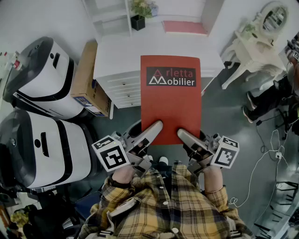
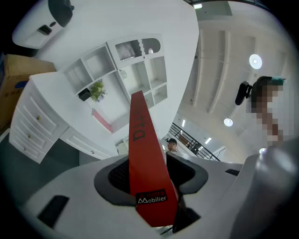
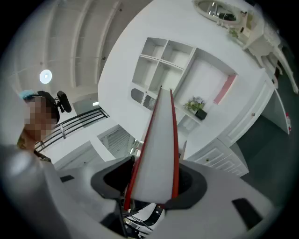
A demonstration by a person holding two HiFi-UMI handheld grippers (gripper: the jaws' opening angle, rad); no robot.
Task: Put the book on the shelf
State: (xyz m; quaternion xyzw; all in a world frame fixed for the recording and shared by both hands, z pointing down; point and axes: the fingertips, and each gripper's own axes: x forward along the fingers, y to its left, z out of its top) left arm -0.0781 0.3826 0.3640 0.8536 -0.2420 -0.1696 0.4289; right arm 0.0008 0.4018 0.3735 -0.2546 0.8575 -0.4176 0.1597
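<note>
I hold a large red book (image 1: 170,100) flat and level in front of me, its cover printed with "Mobilier". My left gripper (image 1: 148,134) clamps its near left corner and my right gripper (image 1: 188,138) its near right corner. In the left gripper view the red spine (image 2: 145,163) runs between the jaws, and in the right gripper view the white page edge (image 3: 156,154) does. The white shelf unit (image 1: 135,14) stands ahead above a white drawer cabinet (image 1: 119,86); its open cubbies (image 3: 161,63) show beyond the book.
A potted plant (image 1: 140,14) and a pink book (image 1: 184,27) rest on the cabinet top. A cardboard box (image 1: 86,77) leans at the cabinet's left, beside two white machines (image 1: 44,116). A white dressing table (image 1: 254,39) stands right; cables (image 1: 266,163) lie on the floor.
</note>
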